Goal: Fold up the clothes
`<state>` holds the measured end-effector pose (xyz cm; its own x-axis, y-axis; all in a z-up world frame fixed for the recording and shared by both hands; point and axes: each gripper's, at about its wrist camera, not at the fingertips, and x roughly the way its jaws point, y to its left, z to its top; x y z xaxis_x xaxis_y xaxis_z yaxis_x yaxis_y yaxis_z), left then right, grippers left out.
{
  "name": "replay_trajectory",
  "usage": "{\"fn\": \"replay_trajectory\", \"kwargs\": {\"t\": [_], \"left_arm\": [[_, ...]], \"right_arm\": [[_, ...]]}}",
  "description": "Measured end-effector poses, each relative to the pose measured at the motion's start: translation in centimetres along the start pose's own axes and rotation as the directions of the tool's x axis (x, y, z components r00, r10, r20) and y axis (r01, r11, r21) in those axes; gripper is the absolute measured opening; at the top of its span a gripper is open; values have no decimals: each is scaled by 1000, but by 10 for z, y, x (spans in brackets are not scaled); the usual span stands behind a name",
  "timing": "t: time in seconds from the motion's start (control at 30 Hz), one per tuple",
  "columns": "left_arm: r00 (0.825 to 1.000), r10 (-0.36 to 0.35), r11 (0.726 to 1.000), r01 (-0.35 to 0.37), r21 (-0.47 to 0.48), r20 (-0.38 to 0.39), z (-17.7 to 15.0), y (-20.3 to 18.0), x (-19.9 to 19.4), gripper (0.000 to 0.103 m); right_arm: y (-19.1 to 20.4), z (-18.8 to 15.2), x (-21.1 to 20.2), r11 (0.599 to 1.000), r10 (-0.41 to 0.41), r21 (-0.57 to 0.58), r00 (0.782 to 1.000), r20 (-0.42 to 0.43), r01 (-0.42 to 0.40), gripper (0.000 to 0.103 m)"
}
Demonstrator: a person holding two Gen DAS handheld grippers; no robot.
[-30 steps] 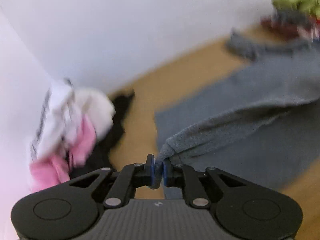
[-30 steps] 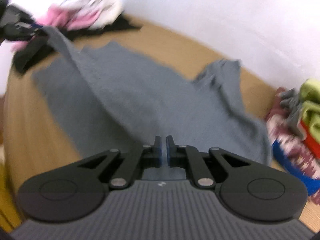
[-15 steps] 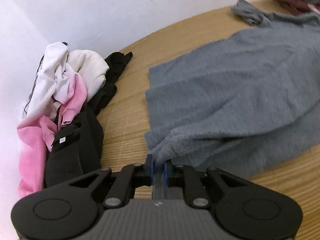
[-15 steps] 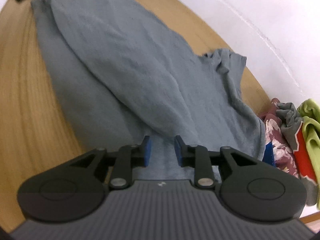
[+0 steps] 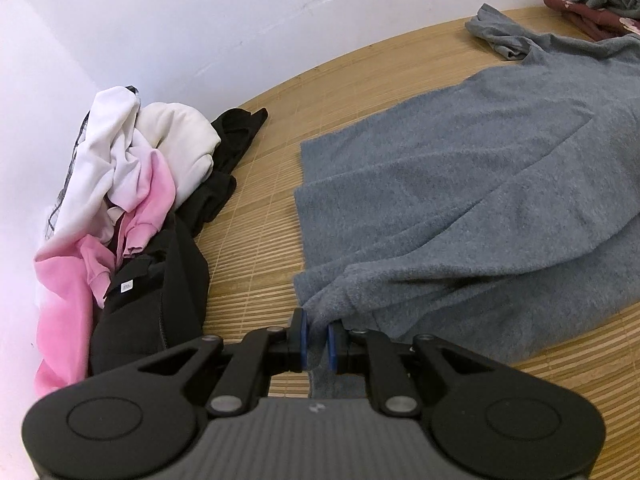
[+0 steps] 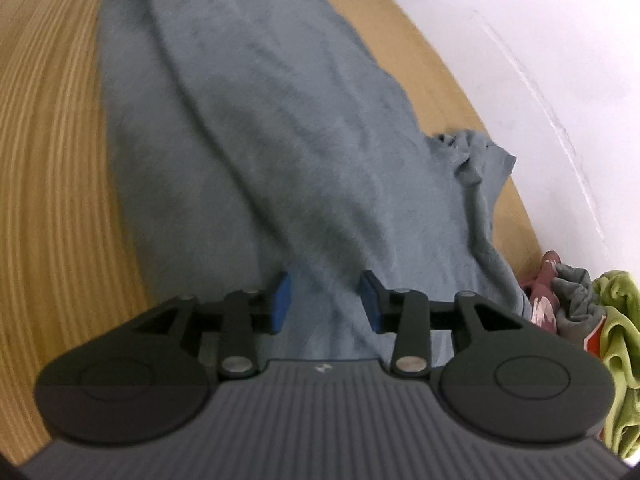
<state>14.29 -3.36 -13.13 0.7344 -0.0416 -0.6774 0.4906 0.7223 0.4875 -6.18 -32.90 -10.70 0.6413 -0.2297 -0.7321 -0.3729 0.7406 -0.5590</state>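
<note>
A grey fleece garment lies spread on the bamboo mat, with one side folded over onto itself. My left gripper is shut on a bunched corner of the garment at its near edge, low on the mat. In the right wrist view the same grey garment fills the middle. My right gripper is open just above the cloth, its blue pads apart and holding nothing.
A heap of white, pink and black clothes lies at the left against the white wall. A pile of green, maroon and grey clothes sits at the right by the wall; it also shows in the left wrist view.
My left gripper has lowered the held corner onto the mat, folding the garment's side over. My right gripper has opened, let go of the cloth and moved closer over it.
</note>
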Motion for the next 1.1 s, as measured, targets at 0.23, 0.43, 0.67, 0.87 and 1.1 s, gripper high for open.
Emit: {"fn": "replay_trajectory", "kwargs": {"t": [0.23,0.43,0.67,0.87,1.1], "left_arm": [[1000,8,1000,-7,14,-5,1,-3,2,13],[993,58,998,-60,13,105,23,4,-11,11],[972,89,996,-91,1,220,33,15,-39,13],[999,36,999,-36,1,26,-10,-2,-5,13],[998,4,997,1,-77,70,17,22,-25,13]], "right_arm": [[-5,9,13,999,-48,25,998,48,47,34],[-53,25,-23,955,-146,282,974,170,94,5],[-63,-4,-72,938,-95,345,980,175,29,4],[-4,-15,-52,974,15,223,999,49,-26,11],[8,3,-6,998,-30,64,998,59,26,36]]}}
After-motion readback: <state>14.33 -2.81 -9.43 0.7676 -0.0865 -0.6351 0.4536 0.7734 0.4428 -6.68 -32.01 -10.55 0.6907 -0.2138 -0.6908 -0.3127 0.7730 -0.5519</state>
